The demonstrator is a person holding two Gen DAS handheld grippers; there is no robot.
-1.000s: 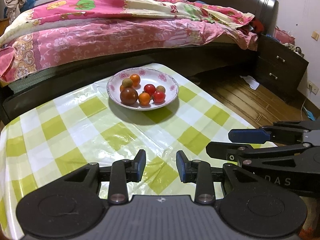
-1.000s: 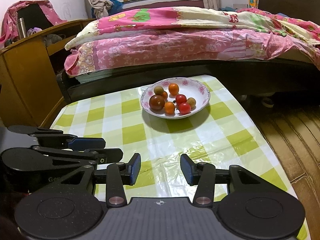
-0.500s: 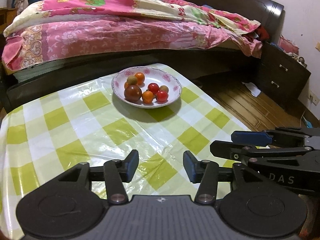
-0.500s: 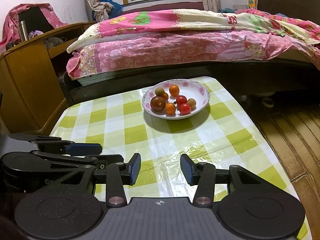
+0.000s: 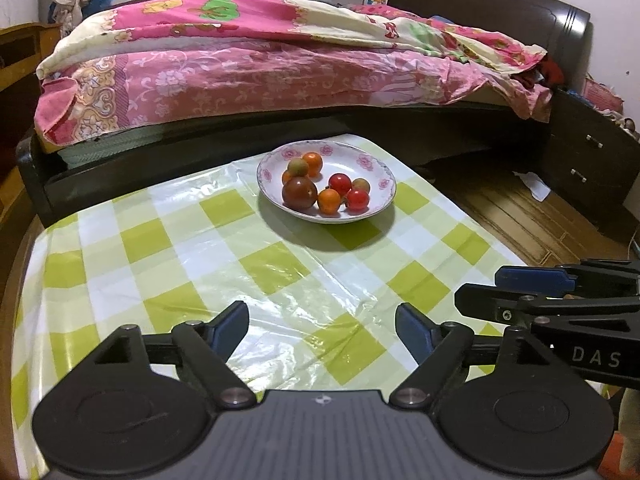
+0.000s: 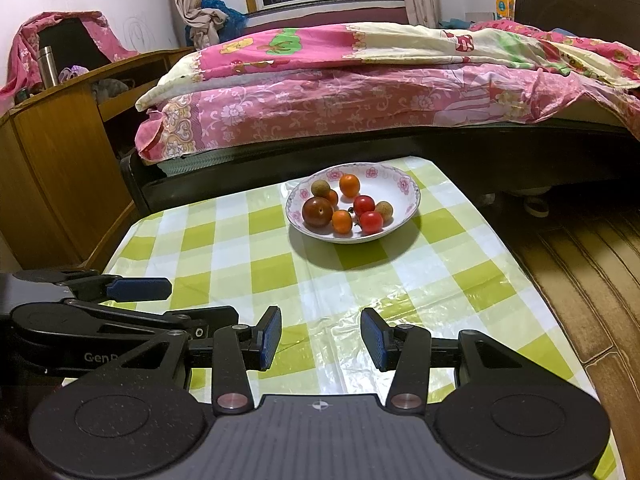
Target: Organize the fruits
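A white floral bowl (image 5: pixel 380 184) (image 6: pixel 404 188) stands at the far end of the green-checked table (image 5: pixel 160 264) (image 6: pixel 440 280). It holds several small fruits: a dark plum (image 5: pixel 299 193) (image 6: pixel 317 211), red cherry tomatoes (image 5: pixel 340 183) (image 6: pixel 371 222), small oranges (image 5: pixel 312 163) (image 6: pixel 349 185) and brownish longans (image 5: pixel 298 167) (image 6: pixel 321 188). My left gripper (image 5: pixel 322 332) is open and empty over the near table, far short of the bowl. My right gripper (image 6: pixel 320 338) is open and empty beside it, and shows at the right edge of the left wrist view (image 5: pixel 528 276).
A bed with a pink quilt (image 5: pixel 260 64) (image 6: pixel 360 80) runs along the far table edge. A dark nightstand (image 5: pixel 588 168) stands right, a wooden desk (image 6: pixel 52 152) left. Wooden floor (image 6: pixel 580 264) lies beyond the table's right edge.
My left gripper's jaws have opened wider and its view has swung left and tilted up. My right gripper has risen slightly; its jaws stay open. The fruits have not moved.
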